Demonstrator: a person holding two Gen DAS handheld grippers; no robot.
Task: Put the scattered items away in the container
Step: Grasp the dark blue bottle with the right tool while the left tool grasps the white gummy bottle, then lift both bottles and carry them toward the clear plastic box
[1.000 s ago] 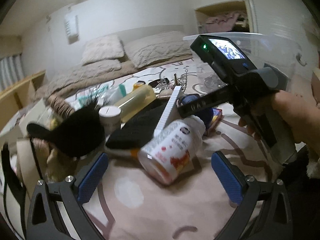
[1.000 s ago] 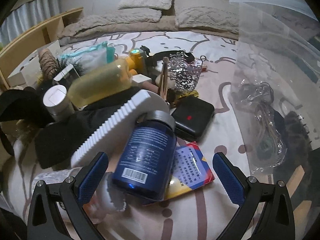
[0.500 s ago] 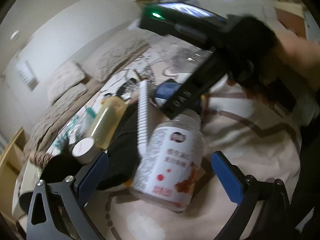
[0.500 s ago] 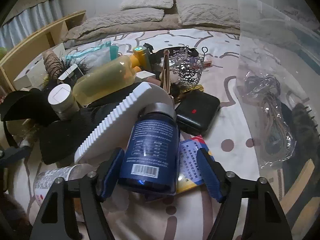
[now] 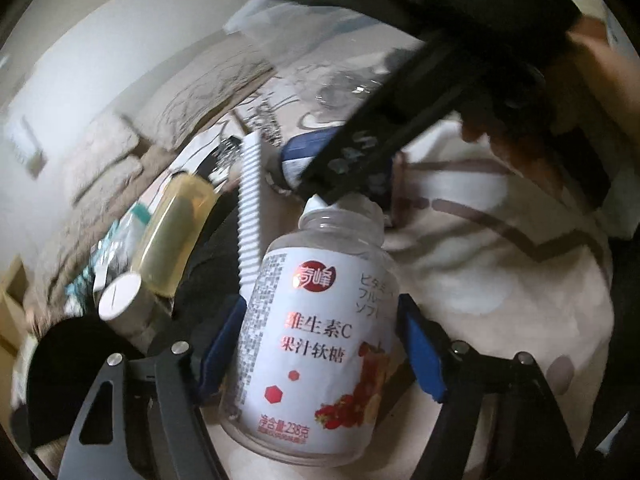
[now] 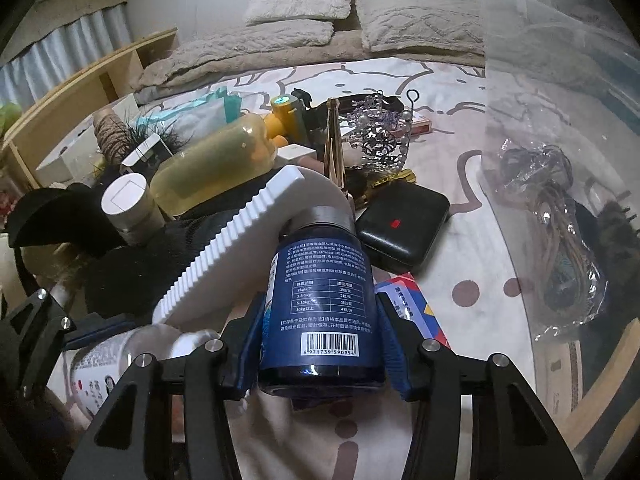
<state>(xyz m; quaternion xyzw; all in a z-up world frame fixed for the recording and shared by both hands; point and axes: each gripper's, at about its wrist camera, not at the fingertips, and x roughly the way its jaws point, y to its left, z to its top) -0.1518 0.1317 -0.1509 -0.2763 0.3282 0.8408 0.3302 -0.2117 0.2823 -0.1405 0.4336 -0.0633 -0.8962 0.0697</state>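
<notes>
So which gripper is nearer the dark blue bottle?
Right. The right gripper is closing around the dark blue bottle; the left gripper is closing around the white vitamin bottle beside it.

Both views sit on the hand-held tools and look forward and steeply down along their fingers at a cluttered bed [image 6: 460,92]. The left wrist view is rolled, so the room tilts, and it hangs very close over a white bottle [image 5: 316,344] that fills its lower middle. The right wrist view stands level, equally close over a blue bottle [image 6: 324,312], facing the pillows [image 6: 300,0]. They share the ribbed white box [image 6: 248,240], the yellow bottle [image 5: 172,240] and both bottles (each from its own side).
</notes>
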